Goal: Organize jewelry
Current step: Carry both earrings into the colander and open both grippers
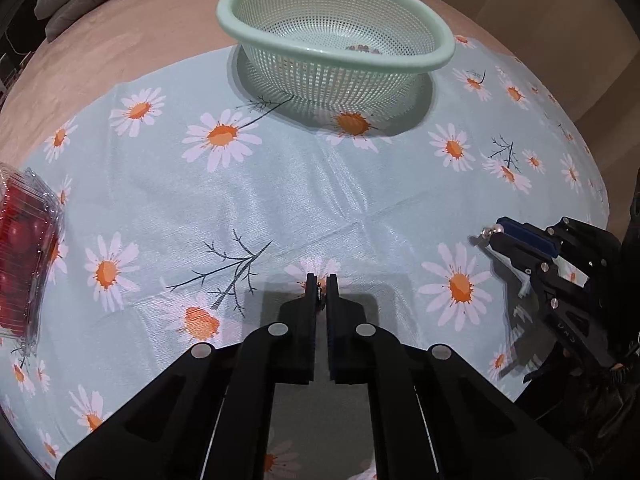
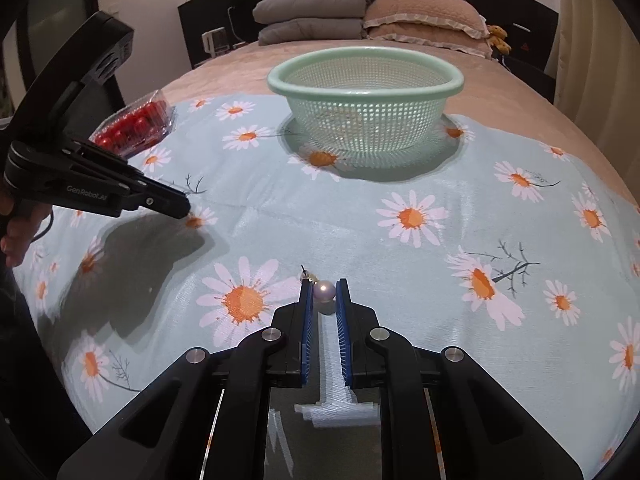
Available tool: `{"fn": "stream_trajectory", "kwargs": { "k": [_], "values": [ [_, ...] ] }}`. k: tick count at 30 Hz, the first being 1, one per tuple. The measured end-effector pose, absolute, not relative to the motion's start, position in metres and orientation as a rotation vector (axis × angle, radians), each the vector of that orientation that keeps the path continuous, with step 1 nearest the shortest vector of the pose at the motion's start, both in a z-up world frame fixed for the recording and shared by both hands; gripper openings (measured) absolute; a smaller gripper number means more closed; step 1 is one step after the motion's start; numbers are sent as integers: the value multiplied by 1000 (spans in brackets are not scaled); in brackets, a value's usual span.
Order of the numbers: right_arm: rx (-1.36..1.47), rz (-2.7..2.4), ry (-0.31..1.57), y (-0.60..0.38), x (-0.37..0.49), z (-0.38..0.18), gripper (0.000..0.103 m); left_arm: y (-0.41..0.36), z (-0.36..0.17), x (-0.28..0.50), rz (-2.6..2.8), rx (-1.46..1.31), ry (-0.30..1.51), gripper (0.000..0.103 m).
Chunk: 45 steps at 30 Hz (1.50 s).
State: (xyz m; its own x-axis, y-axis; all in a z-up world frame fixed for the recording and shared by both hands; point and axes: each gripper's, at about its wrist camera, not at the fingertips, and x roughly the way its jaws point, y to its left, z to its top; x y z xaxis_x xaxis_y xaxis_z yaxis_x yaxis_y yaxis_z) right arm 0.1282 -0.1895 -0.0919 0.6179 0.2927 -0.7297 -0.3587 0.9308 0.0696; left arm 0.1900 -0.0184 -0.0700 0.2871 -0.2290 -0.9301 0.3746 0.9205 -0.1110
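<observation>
A pale green perforated basket (image 1: 336, 40) stands at the far side of a daisy-print cloth (image 1: 280, 200); it also shows in the right wrist view (image 2: 366, 116). My right gripper (image 2: 323, 292) is shut on a pearl earring (image 2: 324, 292) just above the cloth; the earring's hook sticks out to the left. In the left wrist view the right gripper (image 1: 490, 236) sits at the right with the pearl (image 1: 486, 233) at its tip. My left gripper (image 1: 321, 290) is nearly shut on a small dark item (image 1: 319, 292), too small to identify. It shows in the right wrist view (image 2: 186, 210) at the left.
A clear plastic box of red beads (image 1: 24, 252) lies at the cloth's left edge, also seen in the right wrist view (image 2: 136, 126). The cloth lies on a pink-brown bed with pillows (image 2: 424, 20) and folded grey blankets (image 2: 312, 18) at the headboard.
</observation>
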Motion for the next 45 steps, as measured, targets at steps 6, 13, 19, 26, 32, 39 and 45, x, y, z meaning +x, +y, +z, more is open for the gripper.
{"fn": "stream_trajectory", "kwargs": {
  "k": [6,13,19,26,32,39,45],
  "values": [
    [-92,352,752,-207,125,-54,11,-5,-27,185,-386,158,1136,5],
    [-74,312,576,-228,130,22,11,9,19,196,-354,188,1069,5],
    [-132,301,471,-236,149,81,11,8,55,221,-347,194,1010,5],
    [-162,309,459,-225,195,98,11,-8,62,266,-368,221,1003,5],
    [-190,334,510,-201,246,71,11,-31,41,308,-401,242,1017,5],
    [-181,360,593,-187,296,23,11,-61,2,338,-462,295,1034,5],
    [-179,372,658,-180,322,-14,11,-71,-29,356,-485,306,1070,5]
  ]
}}
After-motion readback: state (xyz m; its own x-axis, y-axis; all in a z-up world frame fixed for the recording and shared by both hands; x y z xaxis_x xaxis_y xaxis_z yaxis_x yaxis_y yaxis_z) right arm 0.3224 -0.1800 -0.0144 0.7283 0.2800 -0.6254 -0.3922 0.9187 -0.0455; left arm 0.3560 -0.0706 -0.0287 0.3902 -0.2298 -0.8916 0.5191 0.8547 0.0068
